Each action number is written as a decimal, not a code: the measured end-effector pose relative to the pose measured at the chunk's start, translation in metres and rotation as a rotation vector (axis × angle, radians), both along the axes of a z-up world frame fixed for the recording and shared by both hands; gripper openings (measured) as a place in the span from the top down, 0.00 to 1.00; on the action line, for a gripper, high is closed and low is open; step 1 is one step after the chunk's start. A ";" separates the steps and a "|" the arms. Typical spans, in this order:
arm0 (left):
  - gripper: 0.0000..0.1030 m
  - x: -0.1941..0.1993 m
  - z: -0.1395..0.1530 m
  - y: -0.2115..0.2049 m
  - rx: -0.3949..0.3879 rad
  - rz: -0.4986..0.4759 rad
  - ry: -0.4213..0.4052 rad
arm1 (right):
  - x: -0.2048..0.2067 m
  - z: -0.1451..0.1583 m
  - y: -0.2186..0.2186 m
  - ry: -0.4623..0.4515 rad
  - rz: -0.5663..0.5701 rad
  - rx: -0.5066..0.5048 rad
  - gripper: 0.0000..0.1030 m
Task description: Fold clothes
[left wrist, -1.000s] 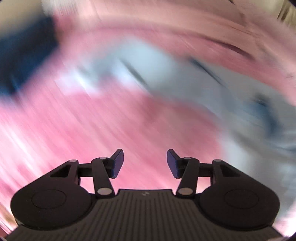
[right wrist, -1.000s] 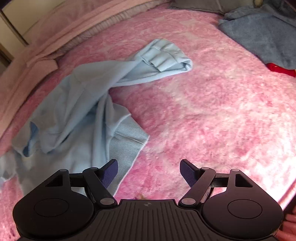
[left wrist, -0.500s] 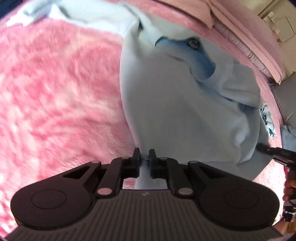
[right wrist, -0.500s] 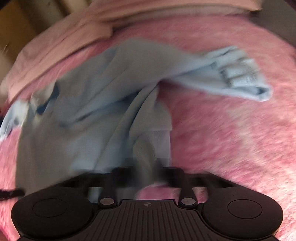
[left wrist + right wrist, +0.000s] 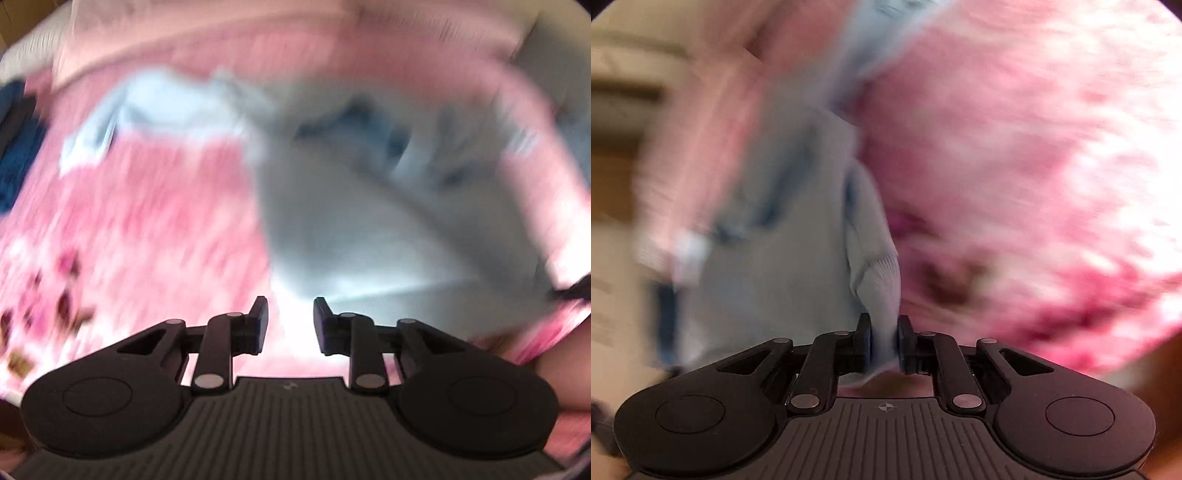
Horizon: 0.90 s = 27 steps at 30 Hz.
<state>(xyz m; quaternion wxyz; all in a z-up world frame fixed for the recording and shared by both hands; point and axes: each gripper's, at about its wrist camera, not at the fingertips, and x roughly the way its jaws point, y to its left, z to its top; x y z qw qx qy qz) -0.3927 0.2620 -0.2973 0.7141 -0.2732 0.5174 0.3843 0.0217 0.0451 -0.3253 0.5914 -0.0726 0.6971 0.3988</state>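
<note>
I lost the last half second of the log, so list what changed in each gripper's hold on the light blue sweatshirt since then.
The left gripper, shut on the hem half a second ago, has opened and let the light blue sweatshirt go. The right gripper has gone from wide open a second ago to shut on the ribbed hem. The sweatshirt is still spread on the pink fuzzy blanket; both views are motion-blurred.

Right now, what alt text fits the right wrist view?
The right gripper is shut on the ribbed hem of a light blue sweatshirt, which trails away over a fuzzy pink blanket. The view is heavily motion-blurred.
</note>
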 end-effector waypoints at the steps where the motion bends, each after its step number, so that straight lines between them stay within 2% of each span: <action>1: 0.78 -0.001 0.000 0.005 0.004 0.019 -0.015 | -0.001 0.004 0.005 -0.069 0.042 -0.013 0.72; 3: 0.73 -0.002 0.001 0.019 0.014 0.059 -0.060 | -0.002 0.016 0.018 -0.203 0.128 0.000 0.71; 5: 0.70 0.003 0.006 0.046 0.029 0.101 -0.132 | -0.008 0.030 0.043 -0.351 0.255 0.070 0.71; 8: 0.69 0.027 0.008 0.084 0.059 0.089 -0.186 | -0.019 0.051 0.084 -0.576 0.458 0.194 0.71; 9: 0.69 0.036 0.009 0.096 0.069 0.082 -0.202 | -0.026 0.051 0.096 -0.613 0.533 0.230 0.71; 12: 0.69 0.061 0.008 0.124 0.084 0.050 -0.238 | -0.052 0.043 0.134 -0.670 0.771 0.329 0.68; 14: 0.69 0.070 0.004 0.133 0.076 0.027 -0.261 | -0.069 0.038 0.159 -0.704 0.930 0.396 0.40; 16: 0.69 0.074 -0.003 0.140 0.064 0.006 -0.277 | -0.087 0.032 0.184 -0.736 1.090 0.462 0.38; 18: 0.69 0.077 -0.011 0.146 0.054 -0.001 -0.280 | -0.096 0.018 0.198 -0.754 1.179 0.471 0.38; 20: 0.69 0.078 -0.020 0.157 0.027 0.032 -0.306 | -0.104 0.002 0.210 -0.769 1.255 0.469 0.38; 24: 0.68 0.079 -0.036 0.187 -0.043 0.129 -0.383 | -0.105 -0.019 0.231 -0.715 1.290 0.436 0.38; 25: 0.68 0.080 -0.041 0.195 -0.058 0.150 -0.390 | -0.105 -0.024 0.236 -0.700 1.296 0.427 0.51; 26: 0.68 0.081 -0.045 0.201 -0.070 0.164 -0.390 | -0.105 -0.029 0.240 -0.685 1.302 0.418 0.93; 27: 0.68 0.082 -0.049 0.206 -0.079 0.174 -0.386 | -0.105 -0.034 0.245 -0.669 1.308 0.409 0.98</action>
